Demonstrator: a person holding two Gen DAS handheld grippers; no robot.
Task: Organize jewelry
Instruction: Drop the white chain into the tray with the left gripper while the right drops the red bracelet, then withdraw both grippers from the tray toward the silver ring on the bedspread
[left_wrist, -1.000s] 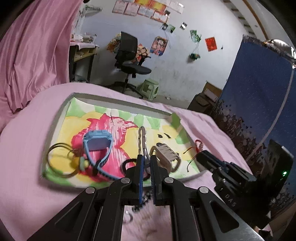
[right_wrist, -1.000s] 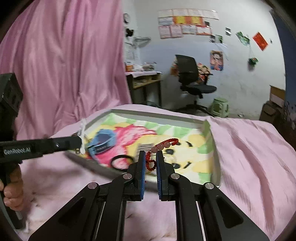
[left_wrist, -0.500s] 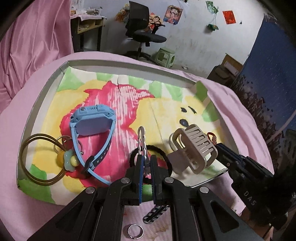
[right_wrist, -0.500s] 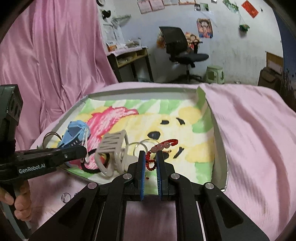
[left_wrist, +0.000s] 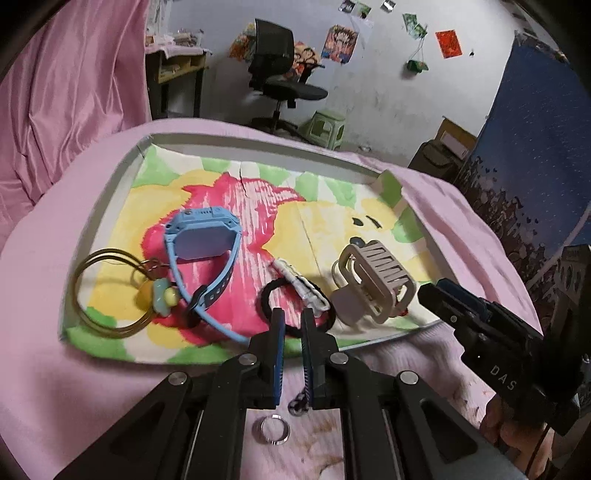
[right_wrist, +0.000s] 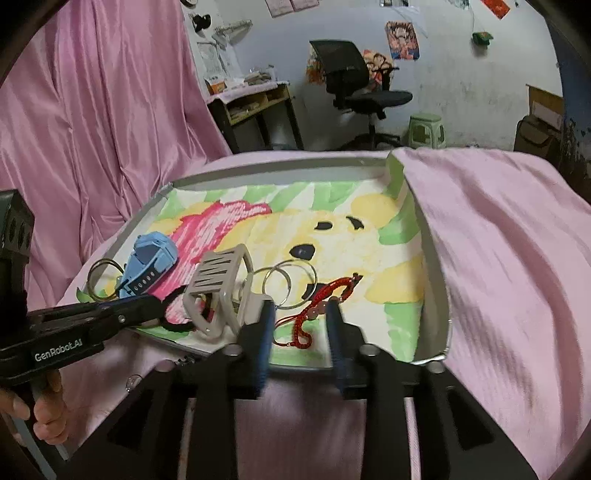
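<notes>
While my right gripper (right_wrist: 299, 325) hangs over the near edge of the tray (right_wrist: 434, 295), its jaws have just been opening, and the red beaded bracelet (right_wrist: 314, 310) lies loose on the painted lining between them, touched by neither pad. Just beyond its left finger sits the beige hair claw (right_wrist: 218, 291), with two thin silver rings (right_wrist: 291, 282) behind the bracelet.

My left gripper (left_wrist: 293, 325) has its jaws almost together; the white hair clip (left_wrist: 301, 286) lies just ahead of the tips across a black hair tie (left_wrist: 295, 306), free of the pads (nothing is gripped that I can see). Left of that tool are the blue watch (left_wrist: 203, 247), a small flower charm (left_wrist: 162, 295) and the gold bangles (left_wrist: 107, 291), all in the tray. Beneath its fingers, on the pink cloth (left_wrist: 55, 369) outside the tray, lie a silver ring (left_wrist: 271, 428) and a dark patterned clip (left_wrist: 301, 400), partly hidden.
</notes>
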